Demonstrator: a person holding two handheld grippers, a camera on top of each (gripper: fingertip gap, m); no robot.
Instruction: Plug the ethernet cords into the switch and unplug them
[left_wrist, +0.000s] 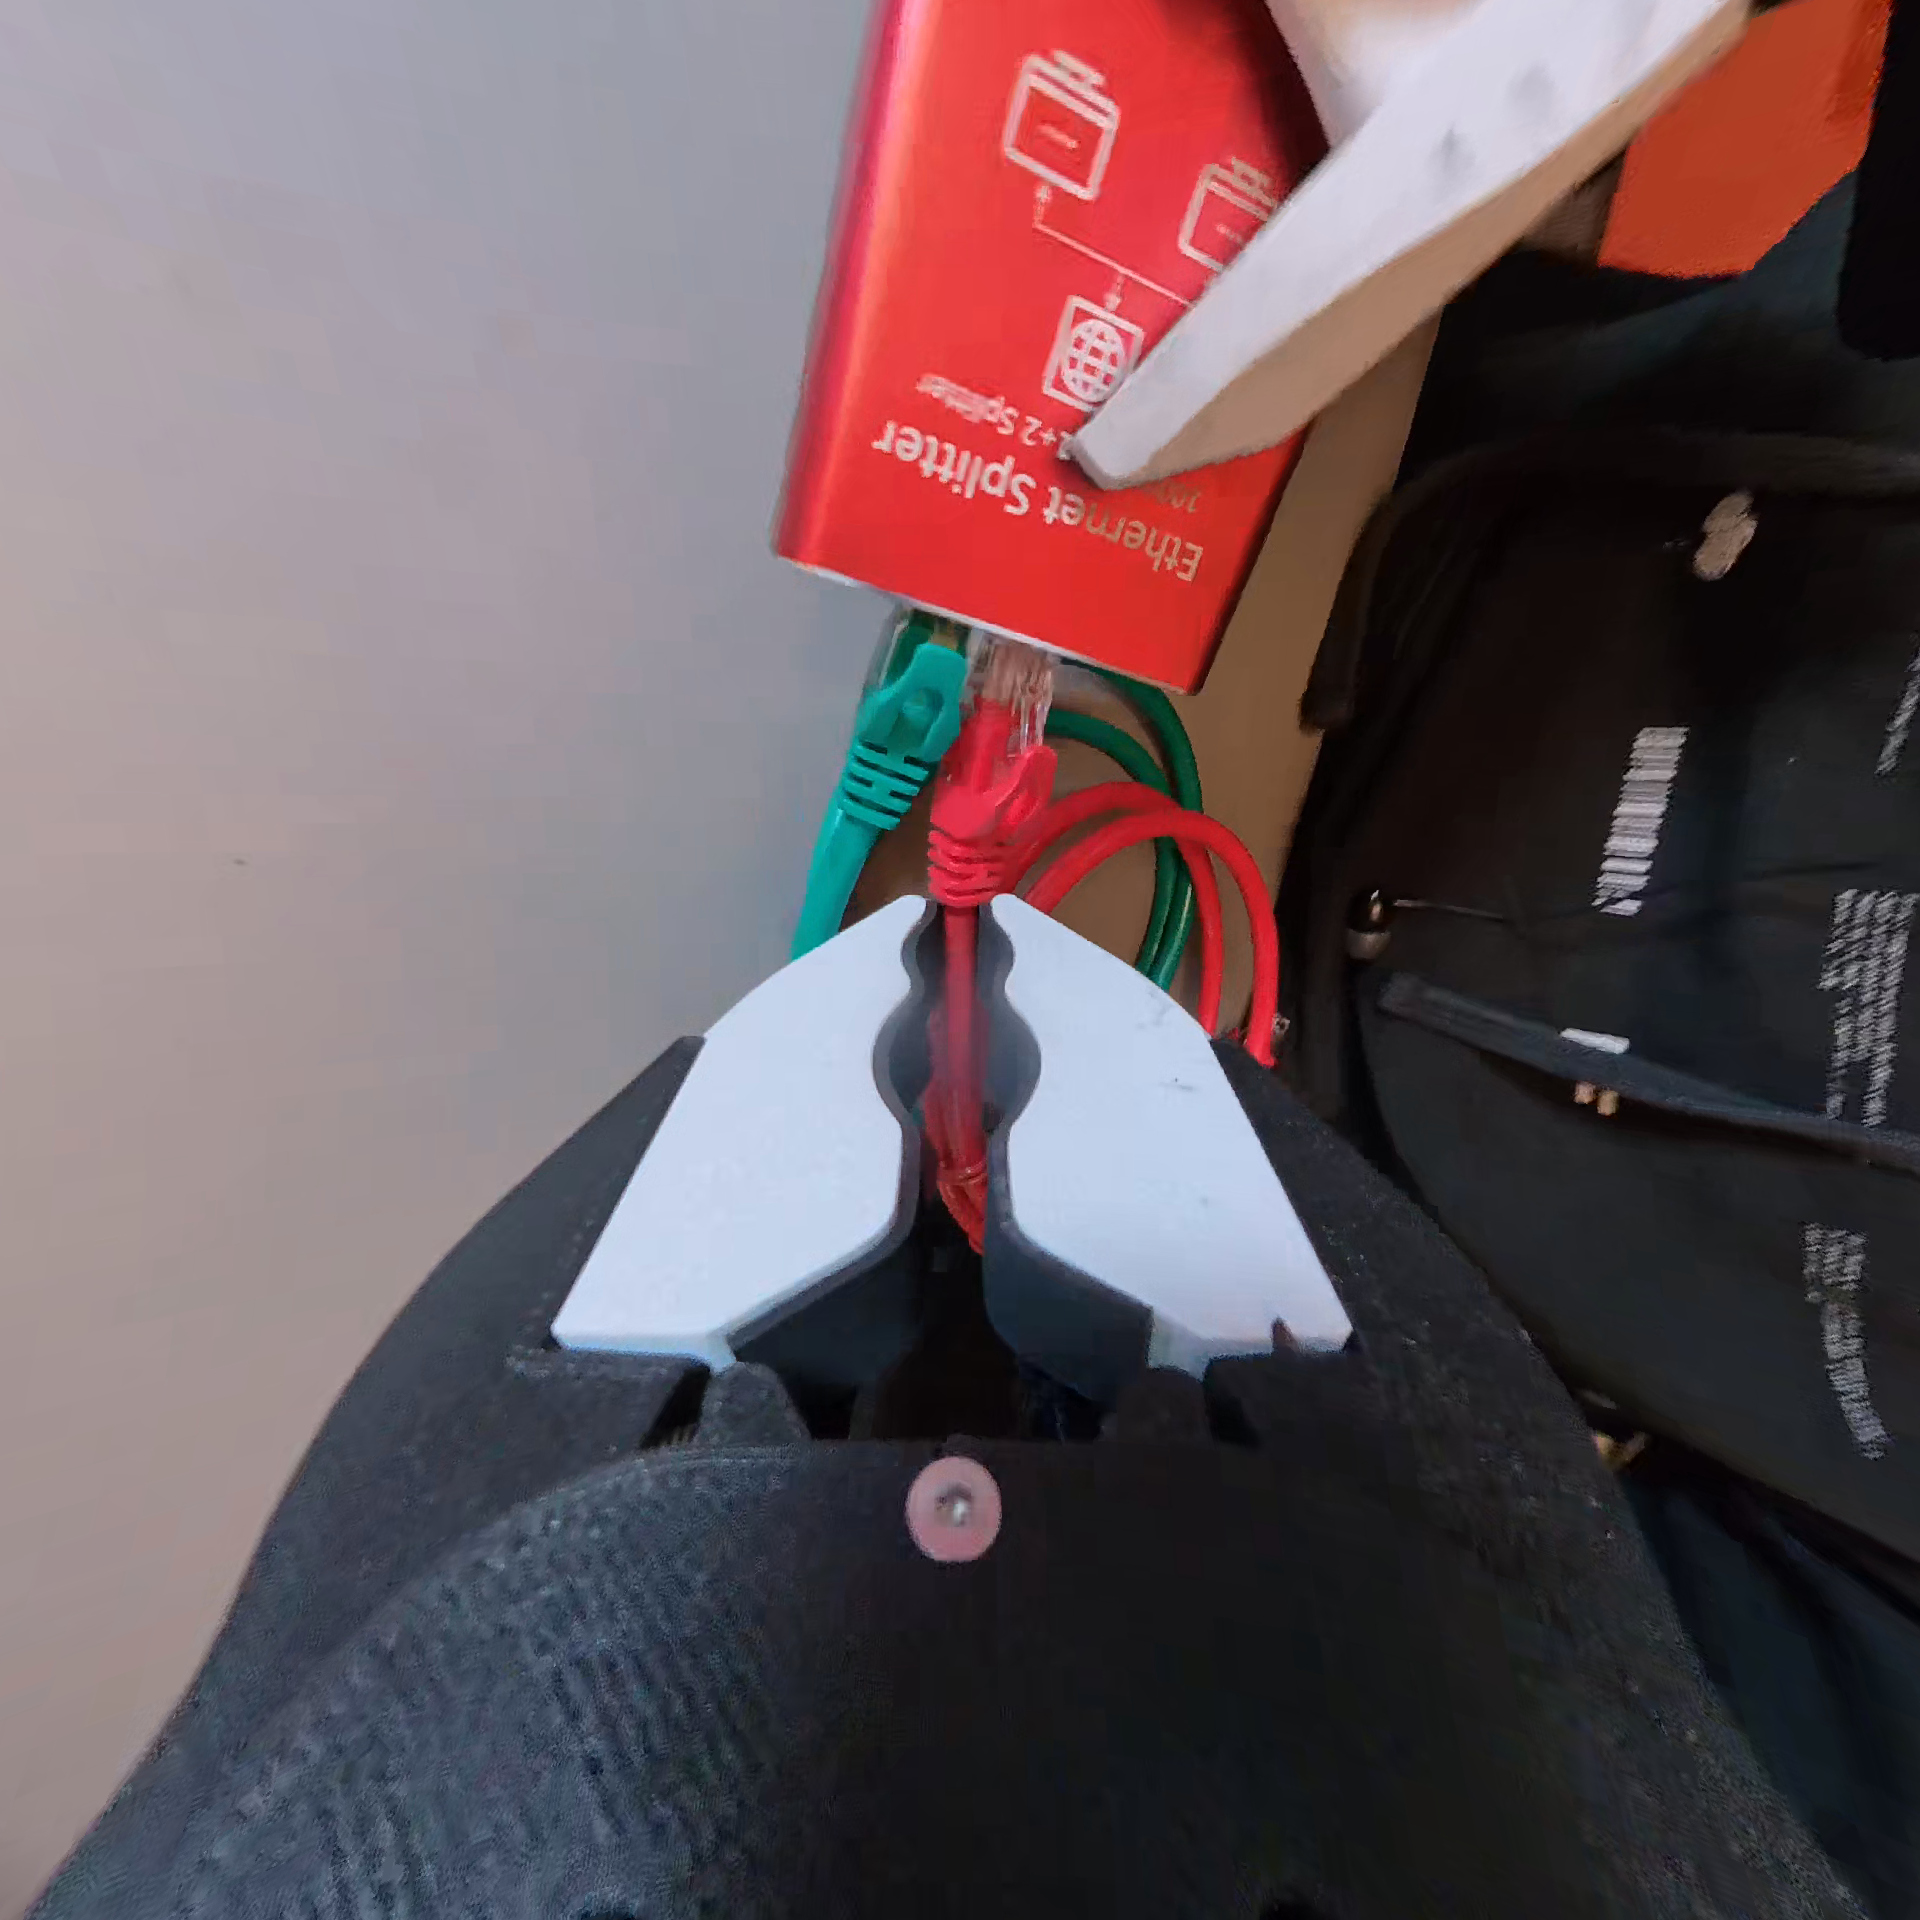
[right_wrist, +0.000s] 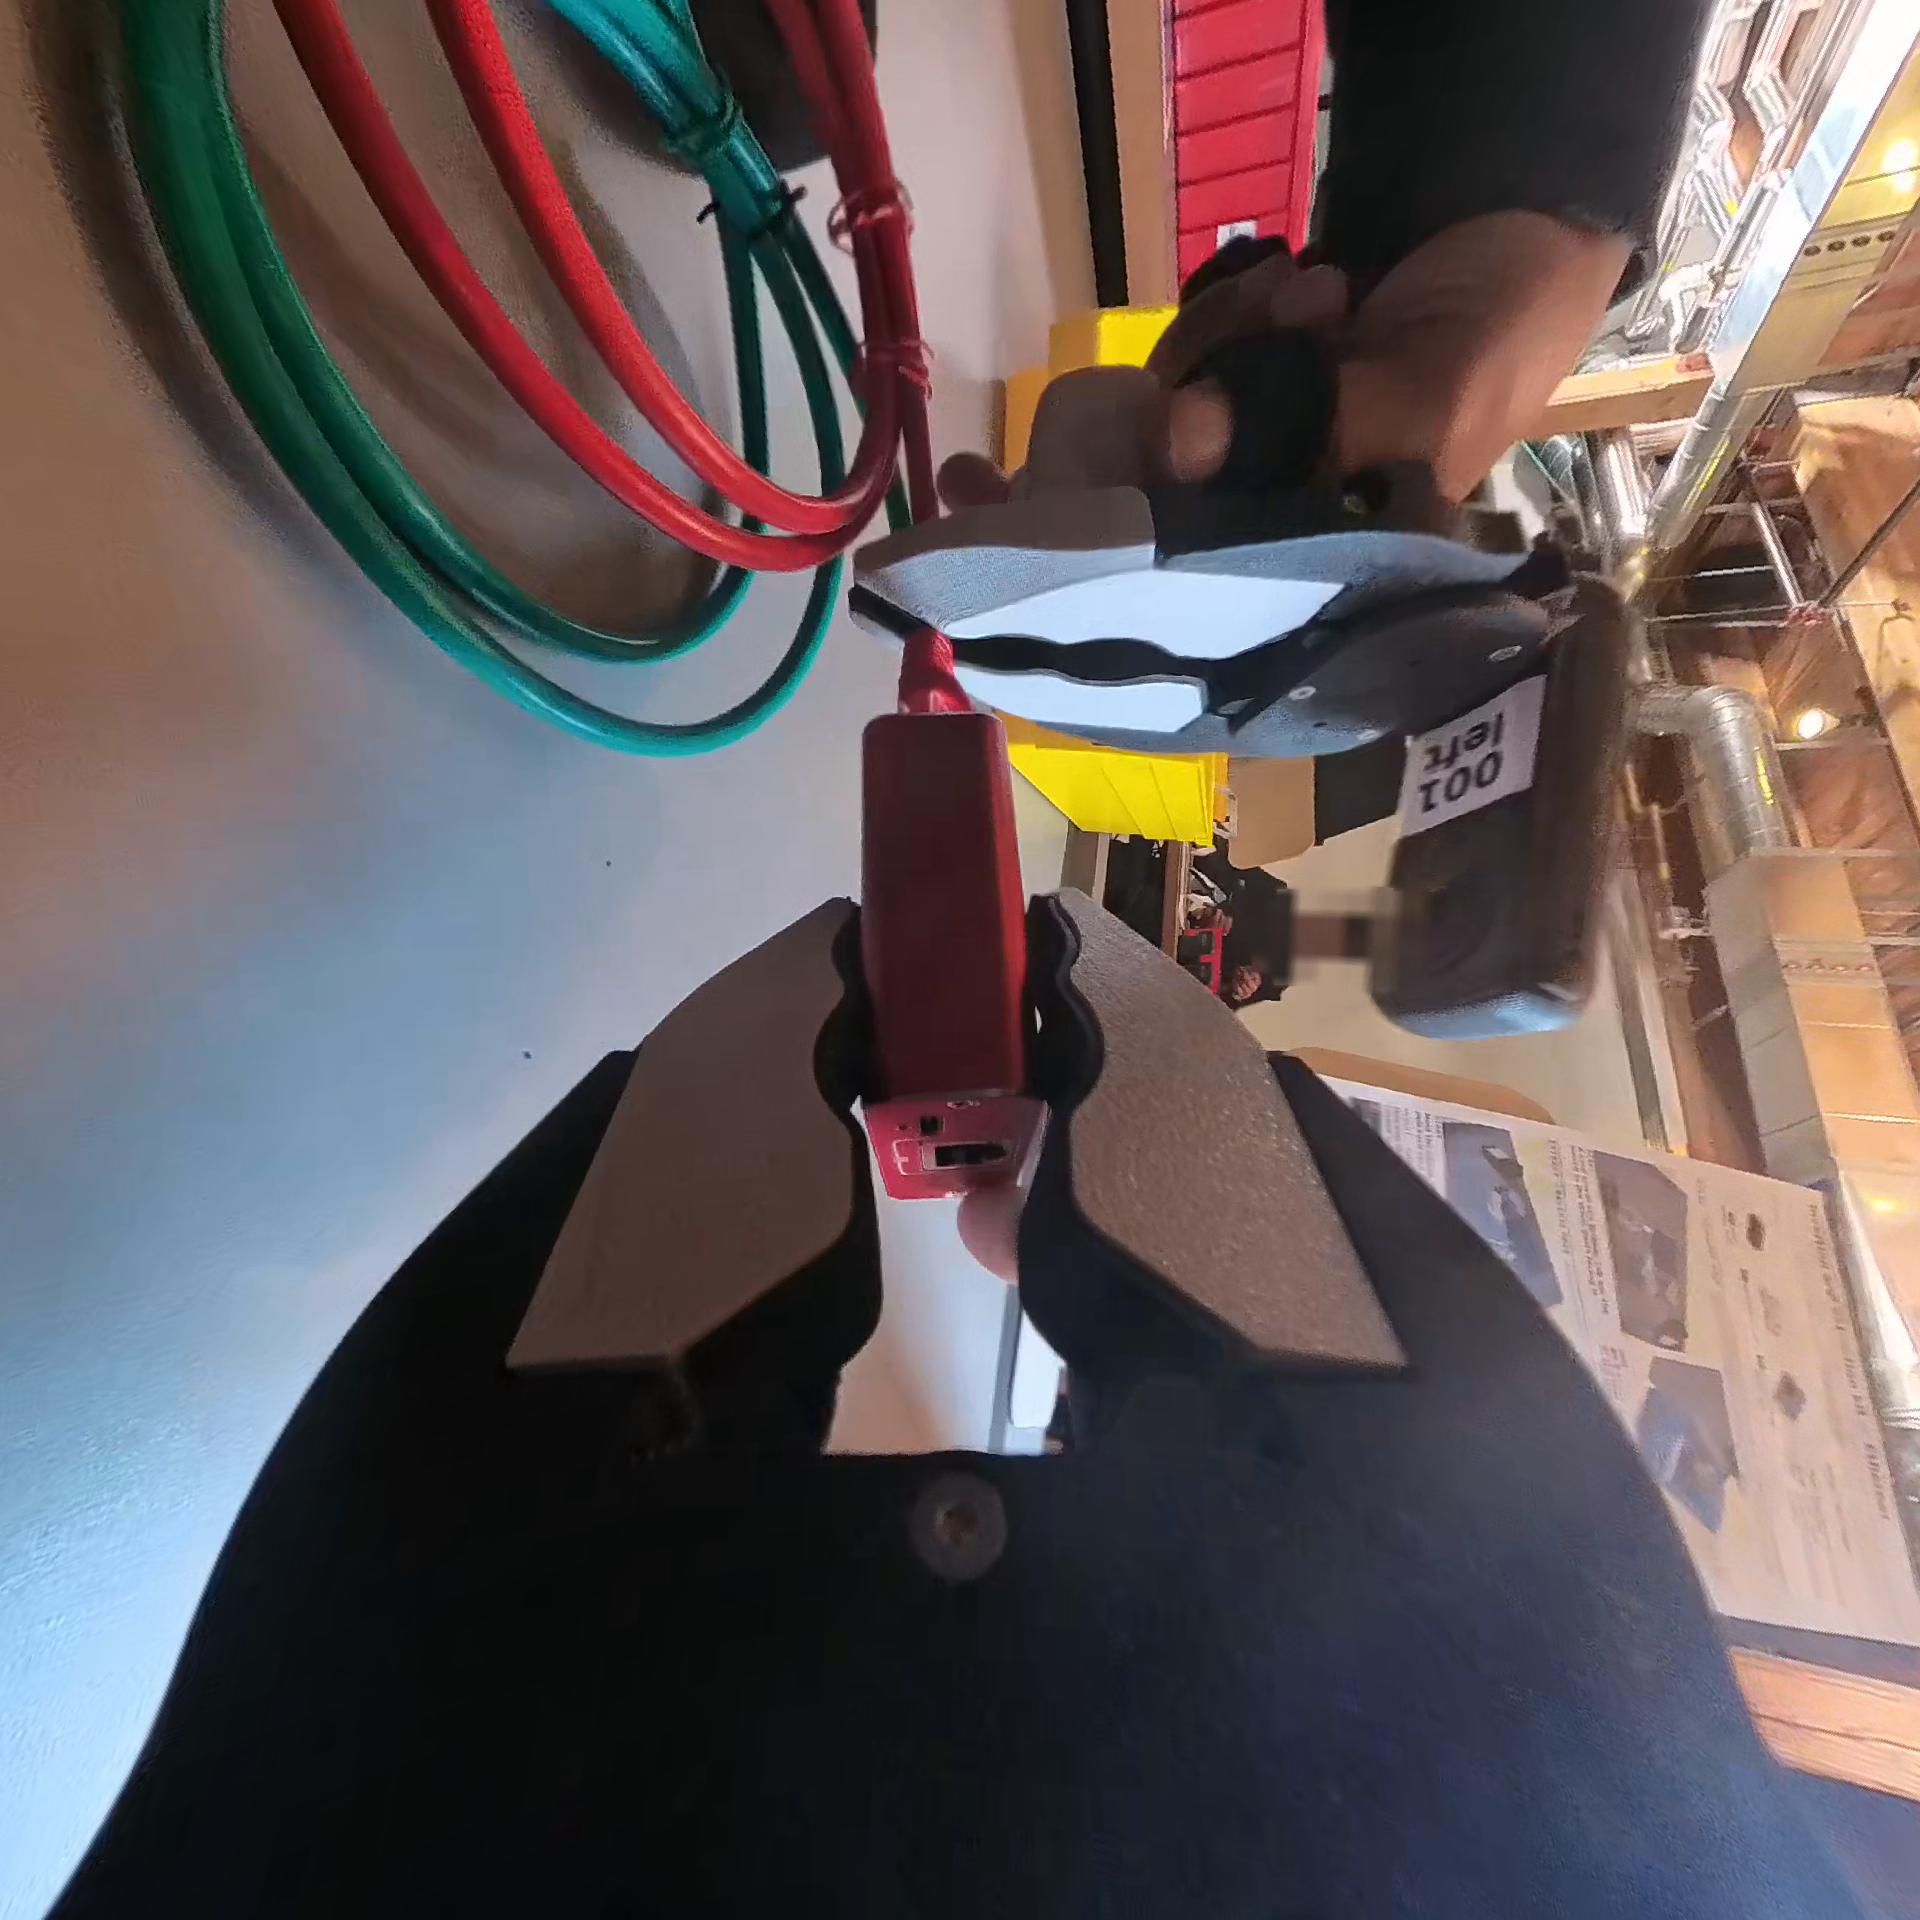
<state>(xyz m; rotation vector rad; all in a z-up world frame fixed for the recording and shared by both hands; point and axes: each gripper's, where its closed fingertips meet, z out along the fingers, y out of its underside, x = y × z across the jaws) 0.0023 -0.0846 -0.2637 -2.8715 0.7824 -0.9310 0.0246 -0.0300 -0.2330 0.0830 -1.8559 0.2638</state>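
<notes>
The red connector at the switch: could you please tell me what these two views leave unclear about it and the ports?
- Red plug seating: left wrist view, the red switch edge hides the port.
- Green plug latch: same view, tucked under the switch.
- Both plugs: right wrist view, the left gripper blocks the port end.

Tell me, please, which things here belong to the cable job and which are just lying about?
In use: red switch; red cord in left tool; green cord; right tool gripping the switch.
Lying about: newspaper; yellow bin; black bag.
</notes>
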